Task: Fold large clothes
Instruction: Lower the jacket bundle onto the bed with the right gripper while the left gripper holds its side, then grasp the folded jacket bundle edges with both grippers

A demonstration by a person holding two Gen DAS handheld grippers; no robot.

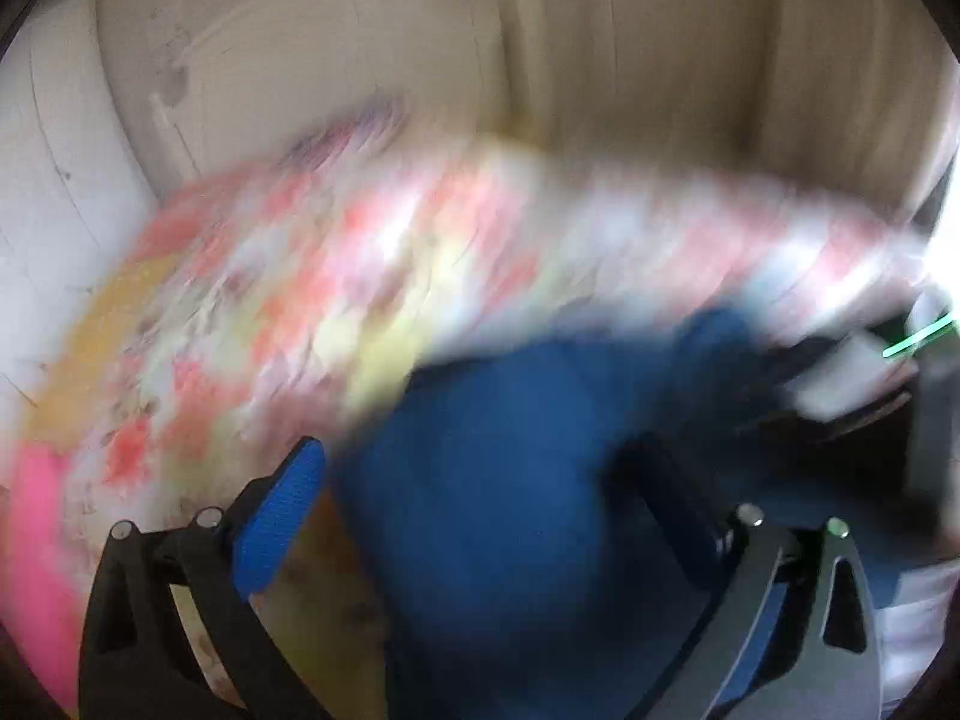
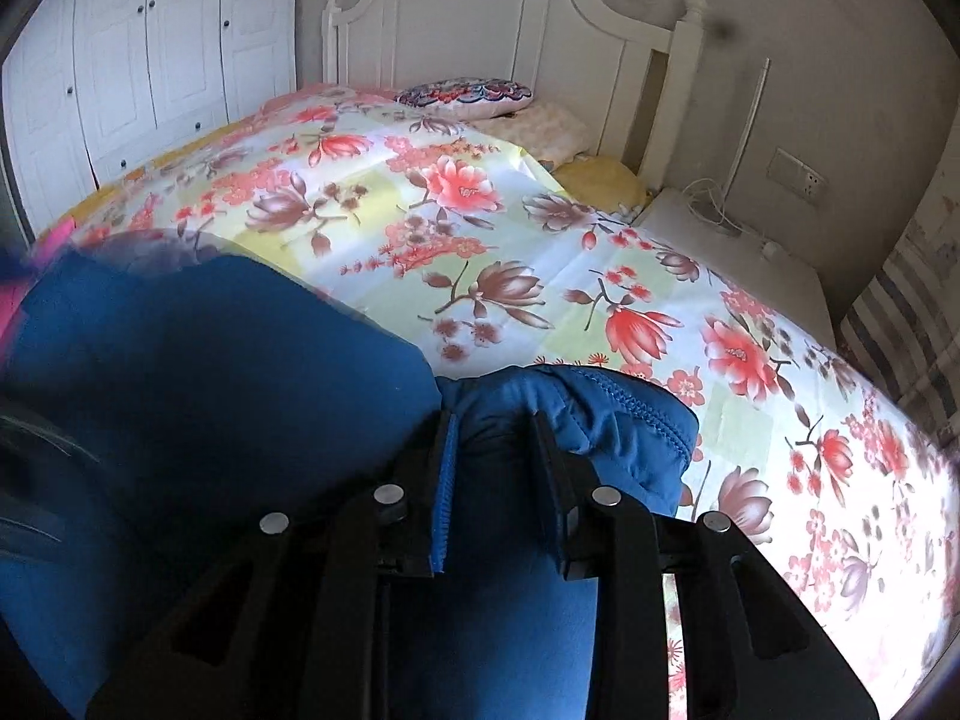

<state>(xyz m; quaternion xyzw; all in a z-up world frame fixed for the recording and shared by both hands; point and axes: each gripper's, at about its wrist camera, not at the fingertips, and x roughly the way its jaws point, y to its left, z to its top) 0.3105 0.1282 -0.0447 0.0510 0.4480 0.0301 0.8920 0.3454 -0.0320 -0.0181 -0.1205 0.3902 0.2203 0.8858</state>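
A large blue padded jacket [image 2: 198,372] with a zipper lies on a bed with a floral cover [image 2: 480,228]. My right gripper [image 2: 495,426] is shut on a fold of the jacket near the zipper edge. In the blurred left wrist view the jacket [image 1: 498,468] fills the space between the fingers of my left gripper [image 1: 480,468]. Its jaws stand wide apart, with the blue left pad [image 1: 279,516] clear of the cloth. The right finger is partly hidden by the jacket.
A white headboard [image 2: 480,18] and patterned pillow [image 2: 465,97] are at the bed's far end. A white wardrobe [image 2: 150,60] stands left. A white nightstand [image 2: 738,246] with cables stands right of the bed. The other gripper [image 1: 852,372] shows blurred at the right.
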